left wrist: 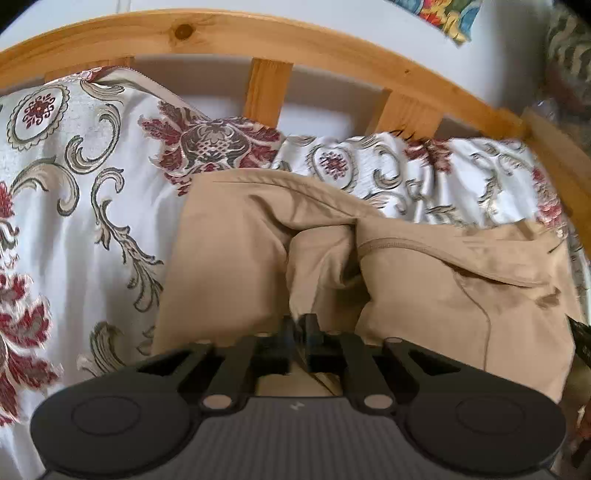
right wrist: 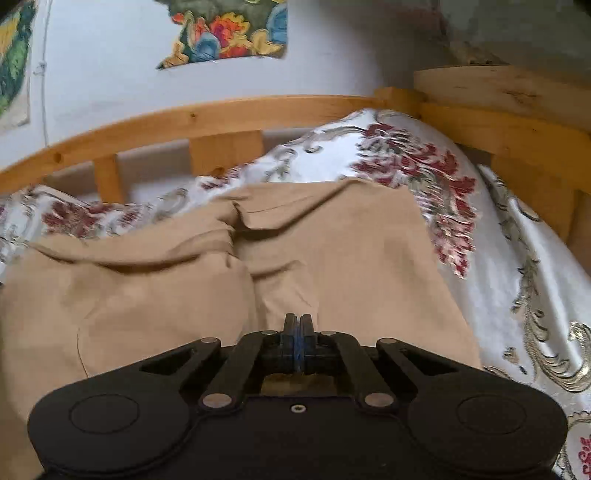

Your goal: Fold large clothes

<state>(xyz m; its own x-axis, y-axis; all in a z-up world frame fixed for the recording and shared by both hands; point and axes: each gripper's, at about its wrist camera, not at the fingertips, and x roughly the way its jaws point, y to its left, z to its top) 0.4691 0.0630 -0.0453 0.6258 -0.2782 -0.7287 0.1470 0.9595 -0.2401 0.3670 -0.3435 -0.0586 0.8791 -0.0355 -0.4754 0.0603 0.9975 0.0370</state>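
A large tan garment (left wrist: 240, 258) lies bunched on a bed with a white, red-flowered cover (left wrist: 74, 206). In the left wrist view, my left gripper (left wrist: 300, 325) is shut on a fold of the tan garment at its near edge, and the cloth runs away from the fingers in two humps with a seam and a pocket flap on the right. In the right wrist view, my right gripper (right wrist: 297, 325) is shut on the near edge of the same tan garment (right wrist: 351, 258), which spreads ahead toward the bed's far side. The cloth below both grippers is hidden.
A wooden bed rail with slats (left wrist: 266, 88) runs along the far side against a white wall. In the right wrist view the wooden rail (right wrist: 221, 118) meets a corner post and side board (right wrist: 517, 122). Colourful pictures (right wrist: 229, 33) hang on the wall.
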